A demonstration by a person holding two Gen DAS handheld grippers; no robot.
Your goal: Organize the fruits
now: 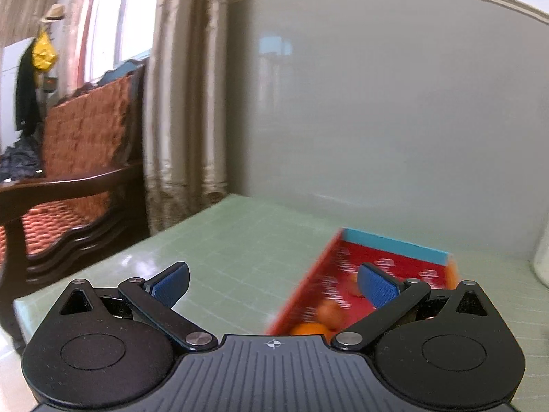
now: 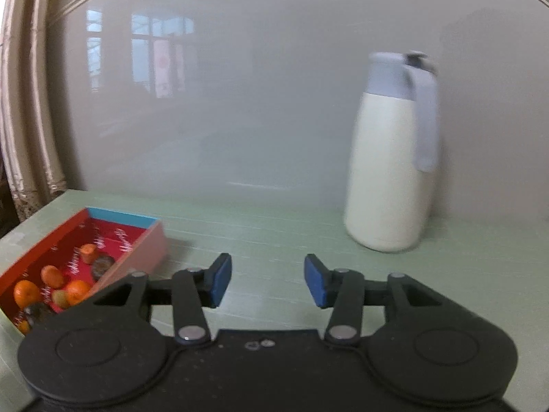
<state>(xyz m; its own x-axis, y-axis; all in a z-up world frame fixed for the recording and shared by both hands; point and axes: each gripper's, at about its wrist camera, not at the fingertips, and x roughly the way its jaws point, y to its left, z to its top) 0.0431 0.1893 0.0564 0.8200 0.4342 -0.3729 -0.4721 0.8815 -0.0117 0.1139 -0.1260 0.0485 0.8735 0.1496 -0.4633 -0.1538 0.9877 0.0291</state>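
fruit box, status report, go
Left gripper open, empty, over box. Right gripper open, empty, over bare table. Oranges in box. Jug right, clear of box.

Premises: a lived-in home, likely a sitting room; a carved dark-wood sofa with orange patterned cushions stands far left; long beige curtains hang beside a window; a hat and garments hang far left; a cream thermos jug stands on the green table.
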